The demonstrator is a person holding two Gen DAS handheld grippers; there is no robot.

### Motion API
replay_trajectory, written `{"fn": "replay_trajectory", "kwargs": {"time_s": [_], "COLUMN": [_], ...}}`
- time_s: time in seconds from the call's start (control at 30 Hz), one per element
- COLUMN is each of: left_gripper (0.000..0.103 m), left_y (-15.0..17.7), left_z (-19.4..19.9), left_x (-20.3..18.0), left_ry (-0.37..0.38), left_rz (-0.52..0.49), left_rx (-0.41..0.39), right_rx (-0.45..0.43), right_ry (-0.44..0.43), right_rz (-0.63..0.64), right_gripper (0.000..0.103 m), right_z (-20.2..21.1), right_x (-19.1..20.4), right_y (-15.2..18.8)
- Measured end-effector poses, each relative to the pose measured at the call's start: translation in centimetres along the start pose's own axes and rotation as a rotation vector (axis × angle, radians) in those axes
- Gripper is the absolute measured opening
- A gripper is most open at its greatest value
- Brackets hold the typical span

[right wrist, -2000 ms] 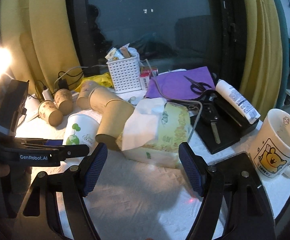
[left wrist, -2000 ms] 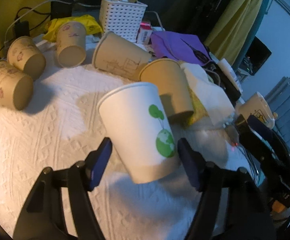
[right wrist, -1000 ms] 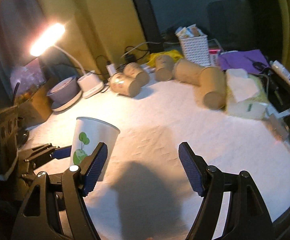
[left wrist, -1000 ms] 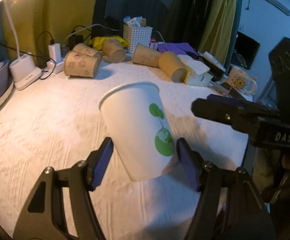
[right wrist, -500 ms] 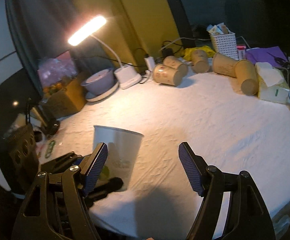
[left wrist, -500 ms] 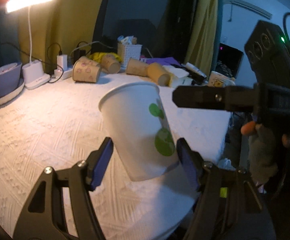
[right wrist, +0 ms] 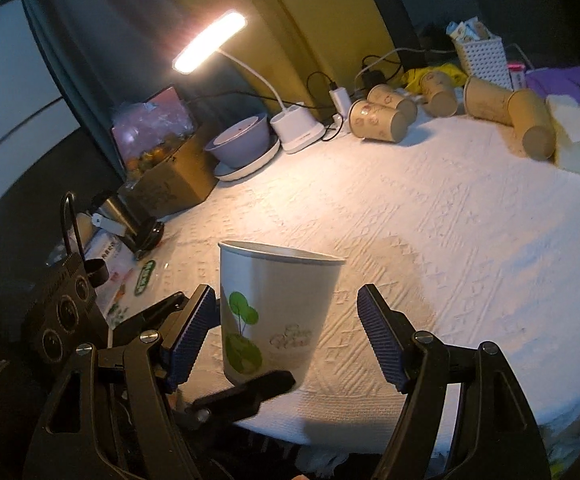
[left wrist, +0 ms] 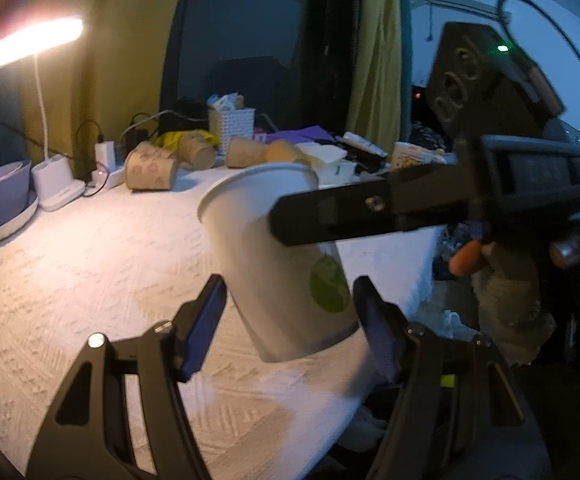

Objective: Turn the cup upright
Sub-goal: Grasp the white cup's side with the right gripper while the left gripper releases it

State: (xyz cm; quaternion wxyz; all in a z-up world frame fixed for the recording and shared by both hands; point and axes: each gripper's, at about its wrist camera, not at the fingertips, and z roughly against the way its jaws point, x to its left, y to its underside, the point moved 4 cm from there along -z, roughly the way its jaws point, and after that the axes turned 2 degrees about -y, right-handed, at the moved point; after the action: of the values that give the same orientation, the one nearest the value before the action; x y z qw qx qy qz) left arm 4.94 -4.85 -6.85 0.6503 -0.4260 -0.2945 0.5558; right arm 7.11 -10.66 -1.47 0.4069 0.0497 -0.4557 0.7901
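Note:
A white paper cup (left wrist: 277, 264) with a green tree print is held mouth up, slightly tilted, between the blue pads of my left gripper (left wrist: 290, 316), which is shut on its lower body above the table's front edge. In the right wrist view the same cup (right wrist: 273, 312) stands upright between the jaws of my right gripper (right wrist: 285, 336), which is open around it; I cannot tell whether the pads touch it. The right gripper's finger (left wrist: 370, 212) crosses in front of the cup in the left wrist view.
Several brown paper cups (right wrist: 376, 120) lie on their sides at the back of the white tablecloth (right wrist: 430, 208). A lit desk lamp (right wrist: 209, 42), purple bowl (right wrist: 241, 138), white basket (right wrist: 482, 58), tissue box (right wrist: 578, 140) and cardboard box (right wrist: 169, 176) stand around.
The left gripper has carried the cup back toward the table's front edge. The right gripper has swung in from the side and now straddles the cup.

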Motion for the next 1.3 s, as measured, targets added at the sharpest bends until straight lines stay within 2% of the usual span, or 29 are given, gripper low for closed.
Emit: {"fn": "replay_trajectory", "kwargs": {"time_s": [0.33, 0.87, 0.97, 1.03, 1.07, 1.3], "left_gripper": [0.067, 0.068, 0.069, 0.078, 0.079, 0.08], "left_y": [0.0, 0.4, 0.5, 0.6, 0.7, 1.2], "left_z": [-0.3, 0.0, 0.0, -0.1, -0.2, -0.4], "left_x": [-1.4, -1.0, -0.8, -0.7, -0.6, 0.4], "left_ry": [0.061, 0.045, 0.037, 0.038, 0.041, 0.027], "left_rz": [-0.038, -0.03, -0.028, -0.02, -0.013, 0.035], "left_rx": [-0.01, -0.004, 0.002, 0.011, 0.017, 0.058], "right_rx": [0.003, 0.022, 0.029, 0.029, 0.027, -0.008], "right_ry": [-0.068, -0.103, -0.101, -0.088, -0.084, -0.028], "right_rz": [-0.071, -0.081, -0.084, -0.08, -0.08, -0.052], "right_gripper": [0.076, 0.071, 0.071, 0.07, 0.07, 0.07], "right_z": [0.5, 0.3, -0.2, -0.5, -0.5, -0.9], "right_x": [-1.4, -1.5, -1.5, -1.5, -1.5, -1.7], "right_y": [0.2, 0.3, 0.2, 0.1, 0.1, -0.7]}}
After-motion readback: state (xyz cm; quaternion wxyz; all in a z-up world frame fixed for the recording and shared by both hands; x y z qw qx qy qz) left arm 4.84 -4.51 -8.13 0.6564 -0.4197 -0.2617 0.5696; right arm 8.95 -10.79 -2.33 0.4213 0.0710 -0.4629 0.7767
